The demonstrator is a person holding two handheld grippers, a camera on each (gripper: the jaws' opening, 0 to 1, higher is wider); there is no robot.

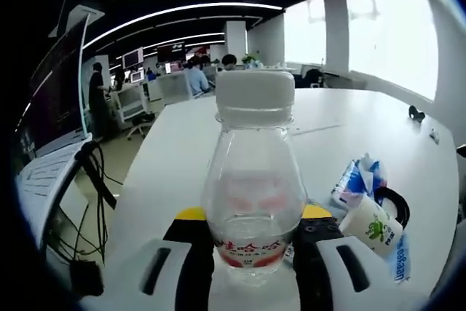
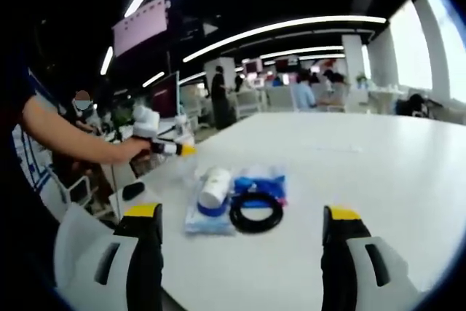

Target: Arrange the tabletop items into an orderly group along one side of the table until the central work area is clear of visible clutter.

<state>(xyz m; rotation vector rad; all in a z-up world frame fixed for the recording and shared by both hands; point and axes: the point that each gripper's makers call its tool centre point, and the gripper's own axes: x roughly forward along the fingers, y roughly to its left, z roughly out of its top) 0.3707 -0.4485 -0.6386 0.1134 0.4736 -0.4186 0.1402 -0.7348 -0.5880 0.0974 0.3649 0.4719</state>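
Observation:
A clear plastic bottle (image 1: 253,180) with a white cap and a red label stands upright between the jaws of my left gripper (image 1: 253,247), which is shut on its lower body. To its right on the white table (image 1: 349,118) lie a blue tissue packet (image 1: 357,178), a small white bottle with a green mark (image 1: 371,225) and a black ring (image 1: 397,205). In the right gripper view my right gripper (image 2: 244,249) is open with nothing between its jaws. The small white bottle (image 2: 213,187), blue packets (image 2: 261,178) and black ring (image 2: 255,213) lie just ahead of it.
The left gripper (image 2: 162,147) shows at the table's left edge, held by a person's arm (image 2: 69,136). A laptop (image 1: 51,129) and hanging cables (image 1: 91,202) sit beyond that edge. A small black item (image 1: 416,113) lies far right. People and desks fill the office behind.

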